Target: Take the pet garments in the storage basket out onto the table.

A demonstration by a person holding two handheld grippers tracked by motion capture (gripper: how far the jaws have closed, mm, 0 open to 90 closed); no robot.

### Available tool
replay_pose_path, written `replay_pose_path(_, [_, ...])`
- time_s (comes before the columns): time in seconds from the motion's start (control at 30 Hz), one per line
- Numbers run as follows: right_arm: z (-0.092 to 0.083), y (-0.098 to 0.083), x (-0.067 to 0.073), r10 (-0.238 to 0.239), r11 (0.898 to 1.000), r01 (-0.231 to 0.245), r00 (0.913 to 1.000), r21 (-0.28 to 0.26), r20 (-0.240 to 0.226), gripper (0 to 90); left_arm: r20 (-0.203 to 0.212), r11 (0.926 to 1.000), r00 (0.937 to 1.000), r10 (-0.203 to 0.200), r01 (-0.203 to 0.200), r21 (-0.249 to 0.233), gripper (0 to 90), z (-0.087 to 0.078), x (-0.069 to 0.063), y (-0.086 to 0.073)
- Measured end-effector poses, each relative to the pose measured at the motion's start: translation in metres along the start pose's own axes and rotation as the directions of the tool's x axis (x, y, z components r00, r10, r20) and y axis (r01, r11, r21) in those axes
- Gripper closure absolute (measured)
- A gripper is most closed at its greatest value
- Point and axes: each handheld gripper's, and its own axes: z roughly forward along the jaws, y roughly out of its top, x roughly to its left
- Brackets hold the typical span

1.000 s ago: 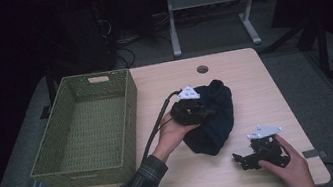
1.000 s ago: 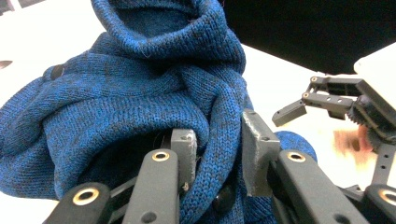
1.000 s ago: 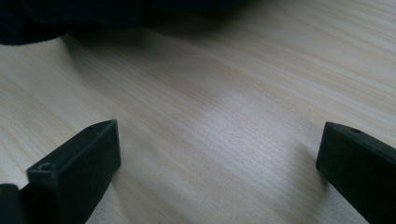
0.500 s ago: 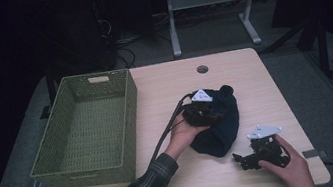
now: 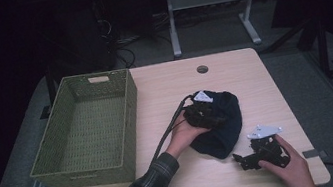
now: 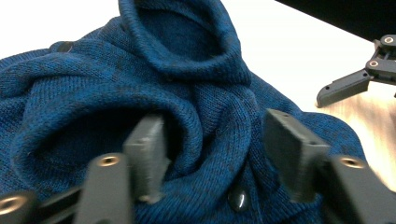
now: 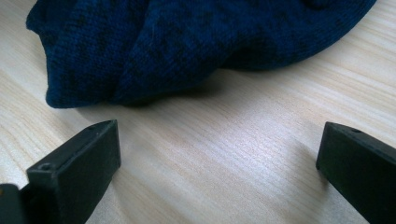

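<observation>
Right gripper (image 5: 245, 158) near you: jaws spread wide, empty, low over the bare table (image 5: 252, 75). Left gripper (image 5: 211, 117) farther out, jaws spread astride a fold of the blue sweater (image 5: 221, 130), mid-table right of the green basket (image 5: 84, 132). Sink deeper before closing so you catch thick knit. The left gripper view shows a button (image 6: 237, 201) and the rolled collar (image 6: 182, 42); the high view doesn't resolve them.
</observation>
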Motion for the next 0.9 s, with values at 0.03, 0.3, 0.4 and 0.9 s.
replay_pose_path(0.03, [0.0,0.0,0.0,0.001,1.0,-0.001,1.0,0.0,0.0,0.0,-0.003,0.9999,0.9999,0.01,-0.01,0.004,31.1,-0.001,-0.001,0.0])
replay_pose_path(0.3, [0.0,0.0,0.0,0.006,1.0,-0.006,1.0,0.001,-0.001,0.0,-0.046,0.9981,0.9978,0.047,-0.046,0.041,13.2,-0.015,-0.008,0.006])
replay_pose_path(0.4, [0.0,0.0,0.0,0.003,1.0,-0.003,1.0,-0.003,-0.002,0.0,-0.049,0.9974,0.9971,0.058,-0.056,0.046,13.2,-0.024,-0.008,0.007])
replay_pose_path(0.9, [0.0,0.0,0.0,0.005,1.0,-0.005,1.0,0.003,-0.002,0.0,-0.088,0.9978,0.9941,0.063,-0.065,-0.013,13.3,-0.067,-0.016,-0.006])
